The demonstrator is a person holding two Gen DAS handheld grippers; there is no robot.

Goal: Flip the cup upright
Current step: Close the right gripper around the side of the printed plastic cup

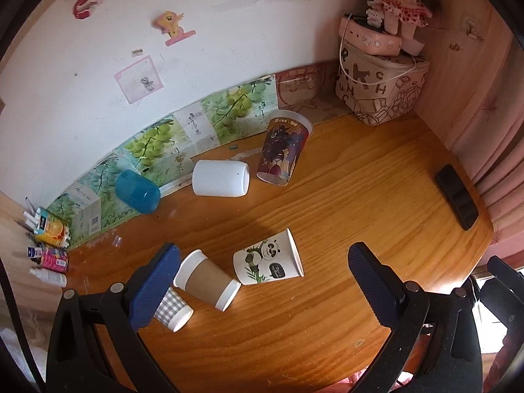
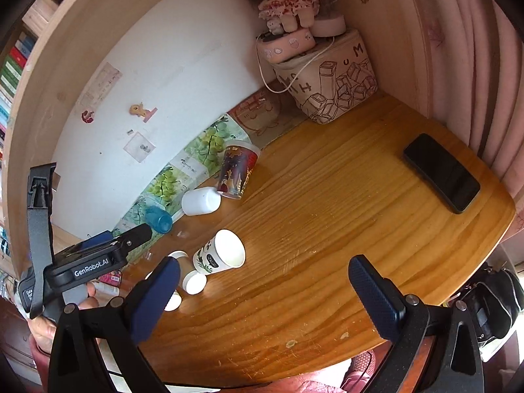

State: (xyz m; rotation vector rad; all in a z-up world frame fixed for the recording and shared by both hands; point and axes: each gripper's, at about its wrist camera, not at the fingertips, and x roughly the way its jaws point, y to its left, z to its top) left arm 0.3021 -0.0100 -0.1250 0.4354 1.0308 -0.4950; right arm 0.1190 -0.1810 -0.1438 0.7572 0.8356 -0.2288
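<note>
Your left claw (image 1: 262, 268) hangs wide open above the near part of the wooden counter (image 1: 360, 196), holding nothing. Your right claw (image 2: 263, 281) is just as wide open and empty, over the counter's front edge.

Between the left claw's fingers, the panda cup (image 1: 268, 258) lies on its side, its mouth turned to the right and slightly toward you. Just to its left, touching or nearly touching it, a brown-sleeved paper cup (image 1: 206, 280) also lies tipped over. A checked cup (image 1: 173, 308) lies partly hidden behind your left finger (image 1: 154, 288).

Farther back, along the wall, a white cup (image 1: 219, 178) lies on its side, a blue cup (image 1: 137, 190) lies tipped to its left, and a tall printed cup (image 1: 283, 149) stands upright just right of the white one.

A black phone (image 2: 440, 172) lies flat near the counter's right edge, well apart from the cups. In the back corner a printed fabric box (image 1: 381, 88) carries a pink case (image 1: 370, 32) and a doll (image 1: 399, 0).

From the right wrist view, the panda cup (image 2: 219, 255) shows its open mouth facing the camera, left of the middle.
</note>
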